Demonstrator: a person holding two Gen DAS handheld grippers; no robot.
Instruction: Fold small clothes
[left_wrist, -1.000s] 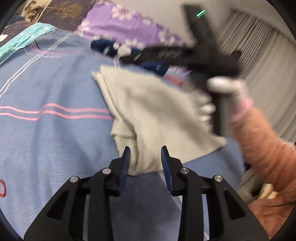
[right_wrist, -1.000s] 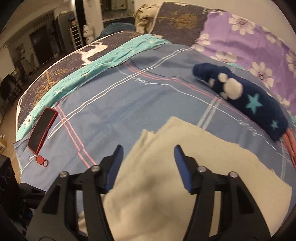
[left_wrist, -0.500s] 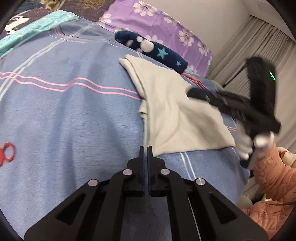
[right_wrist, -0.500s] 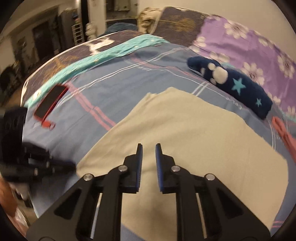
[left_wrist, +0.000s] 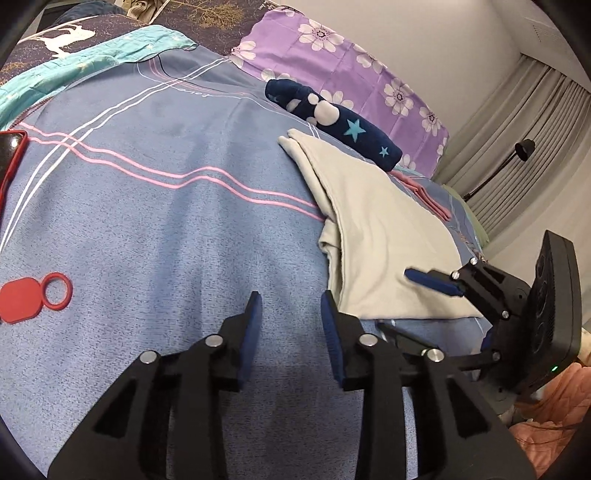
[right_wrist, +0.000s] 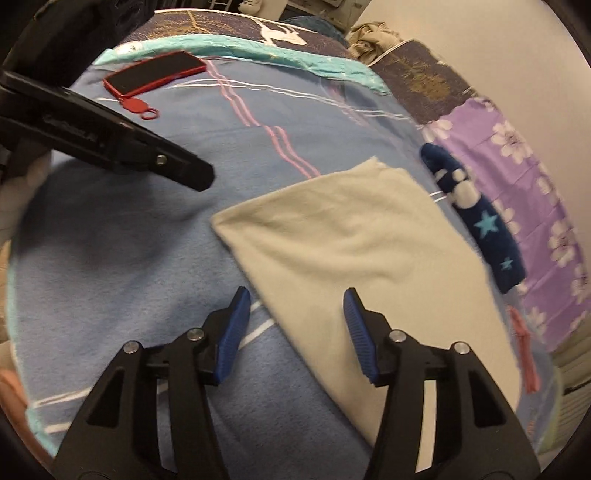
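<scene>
A cream cloth (left_wrist: 376, 236) lies folded flat on the blue striped blanket (left_wrist: 166, 229). My left gripper (left_wrist: 290, 314) hovers over bare blanket just left of the cloth's near corner, its jaws opening with nothing between them. In the right wrist view the cream cloth (right_wrist: 351, 251) spreads out ahead. My right gripper (right_wrist: 295, 306) stands over its near left edge, jaws opening, and the pads do not press the fabric. The right gripper (left_wrist: 410, 302) also shows at the right of the left wrist view, and the left gripper's black finger (right_wrist: 192, 171) at the upper left of the right one.
A rolled navy garment with stars (left_wrist: 332, 118) lies beyond the cloth, against a purple floral pillow (left_wrist: 351, 62). A pink item (right_wrist: 524, 350) lies at the far right. A red phone (right_wrist: 155, 75) and its red ring tag (left_wrist: 22, 299) lie on the blanket's left.
Both grippers were shut half a second ago and now stand open. The left has drawn off the cloth onto bare blanket. The right has come down to the cloth's near edge.
</scene>
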